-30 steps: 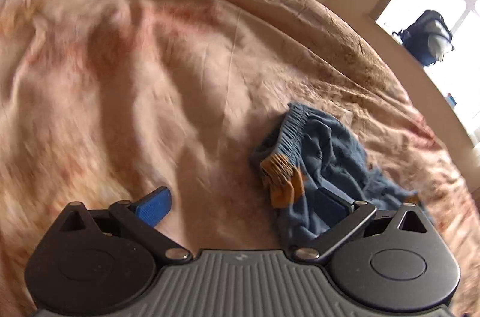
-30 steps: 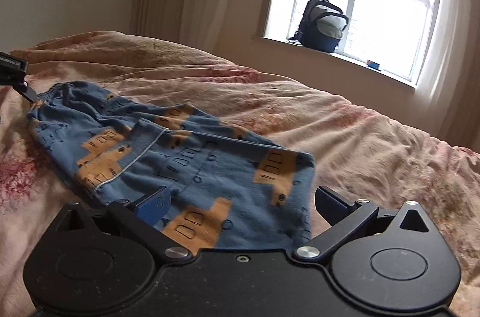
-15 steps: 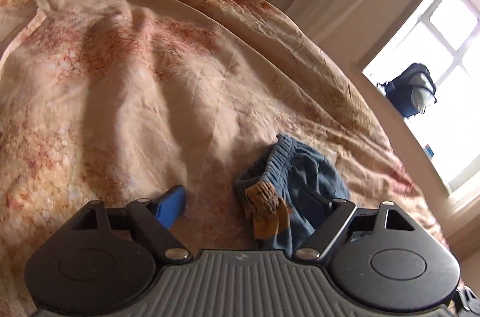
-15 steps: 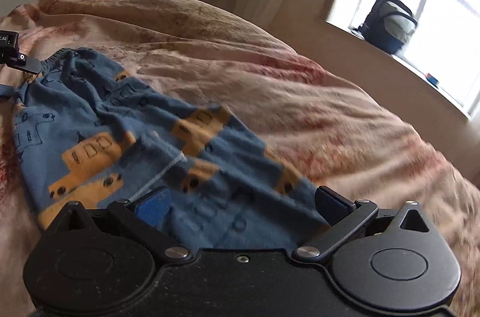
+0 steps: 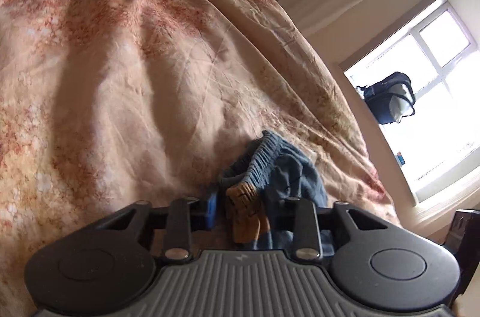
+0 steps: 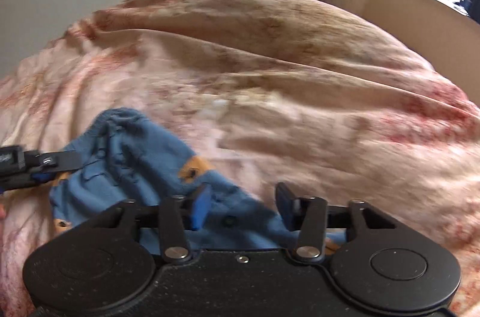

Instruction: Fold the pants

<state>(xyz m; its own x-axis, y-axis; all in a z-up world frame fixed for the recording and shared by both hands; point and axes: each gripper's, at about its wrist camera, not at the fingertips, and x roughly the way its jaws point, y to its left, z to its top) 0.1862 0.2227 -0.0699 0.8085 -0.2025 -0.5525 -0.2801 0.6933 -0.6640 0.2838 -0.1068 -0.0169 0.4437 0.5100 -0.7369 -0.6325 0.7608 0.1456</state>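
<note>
Blue pants (image 6: 126,155) with orange print and a gathered elastic waistband lie bunched on a pink-patterned bedspread (image 6: 300,95). The left gripper (image 5: 244,207) and right gripper (image 6: 241,204), both half-open and closing, each have pants fabric between their jaws.

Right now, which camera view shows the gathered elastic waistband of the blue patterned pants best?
The left wrist view: the gathered elastic waistband lies sharp and close ahead of the left gripper, whose jaws are closing with cloth between them. The right wrist view is blurred; there the waistband is only a soft blue edge at the far end of the pants.
</note>
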